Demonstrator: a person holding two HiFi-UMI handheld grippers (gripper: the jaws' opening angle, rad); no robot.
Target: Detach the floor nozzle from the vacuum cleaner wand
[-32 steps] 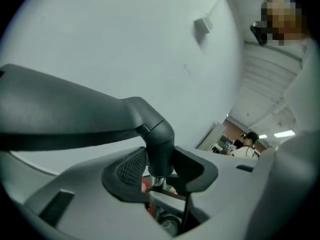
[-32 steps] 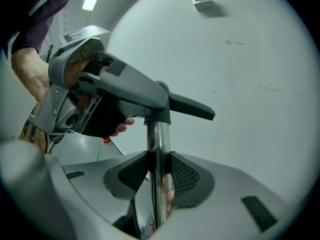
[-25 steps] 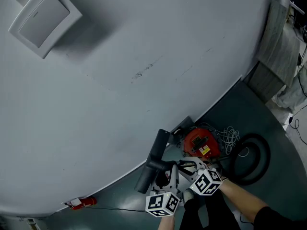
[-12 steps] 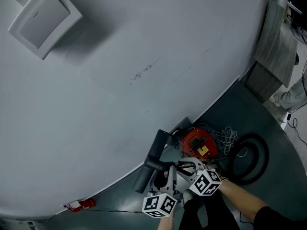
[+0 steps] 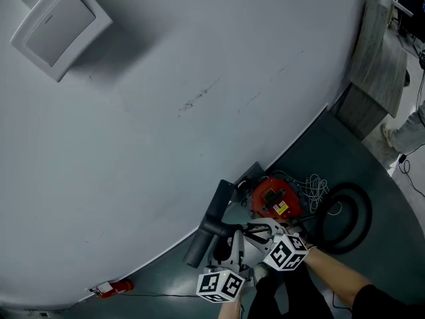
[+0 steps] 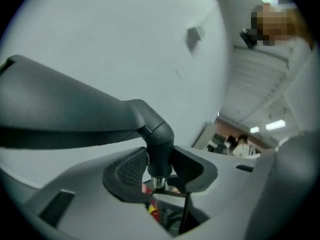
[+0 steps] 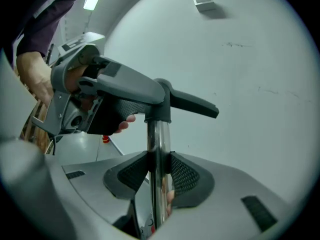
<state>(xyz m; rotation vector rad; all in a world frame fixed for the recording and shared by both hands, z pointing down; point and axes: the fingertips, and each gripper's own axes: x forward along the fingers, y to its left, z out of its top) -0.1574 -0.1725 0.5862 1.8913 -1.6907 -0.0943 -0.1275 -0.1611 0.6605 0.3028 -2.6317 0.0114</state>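
The dark grey floor nozzle lies against the wall's foot, still joined to the chrome wand. In the left gripper view my left gripper is shut on the nozzle's round neck, its jaws having just closed a little tighter; the nozzle head stretches left. My right gripper is shut on the chrome wand just below the neck, its ribbed pads pressing both sides. From the head view both grippers sit close together at the bottom, left and right.
The red vacuum body sits by the wall with a white cord and a black hose loop beside it. A small red object lies at the wall's foot. A wooden cabinet and a person's leg are at the right.
The left gripper's marker cube has rolled slightly and shifted a little left. The right gripper has kept still. A person's leg has come in at the right edge.
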